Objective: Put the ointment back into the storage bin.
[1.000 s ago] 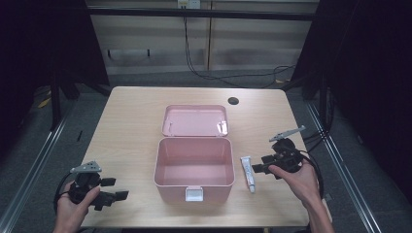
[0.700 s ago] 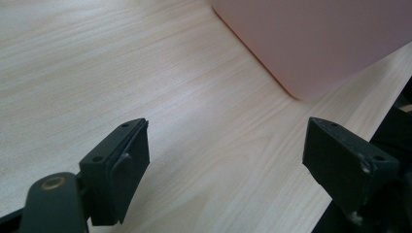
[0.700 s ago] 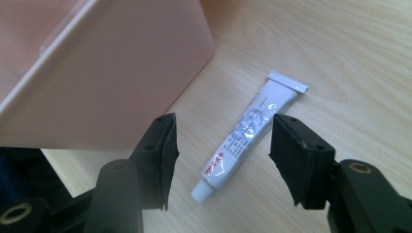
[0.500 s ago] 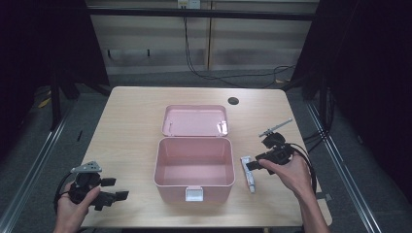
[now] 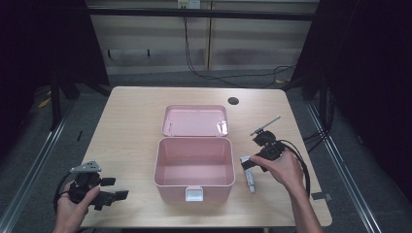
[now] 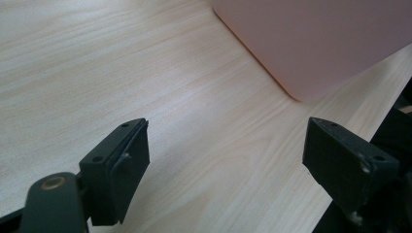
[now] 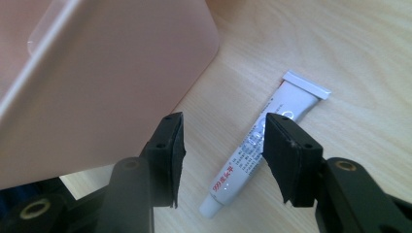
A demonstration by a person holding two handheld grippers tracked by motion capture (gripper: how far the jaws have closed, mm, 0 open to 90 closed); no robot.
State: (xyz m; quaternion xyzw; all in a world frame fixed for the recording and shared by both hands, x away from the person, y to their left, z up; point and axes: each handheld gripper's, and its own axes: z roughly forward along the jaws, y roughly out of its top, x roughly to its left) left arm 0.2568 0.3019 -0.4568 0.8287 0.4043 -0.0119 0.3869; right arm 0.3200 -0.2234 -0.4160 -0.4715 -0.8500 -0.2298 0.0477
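An open pink box (image 5: 170,191) stands mid-table, with its lid (image 5: 194,120) lying flat behind it. A white tube (image 5: 250,180) lies on the table just right of the box. My right gripper (image 5: 248,163) hovers over the tube's far end, pointing toward the box. In the right gripper view the tube (image 7: 243,160) lies on the wood below the gap of my right gripper (image 7: 223,145), beside the box wall (image 7: 97,87). Its jaws have just been closing; the pads stand apart from the tube. My left gripper (image 5: 115,188) rests open at the front left, seen wide open (image 6: 226,155) near the box corner (image 6: 320,39).
The wooden table (image 5: 131,126) has a dark round hole (image 5: 233,101) at its back right. A small grey patch (image 5: 320,196) lies near the front right edge. Black cables trail from both grippers. Dark floor and rails surround the table.
My right gripper has moved left and slightly down, from beside the tube to over its far end, and its jaws have narrowed. The left hand has stayed put.
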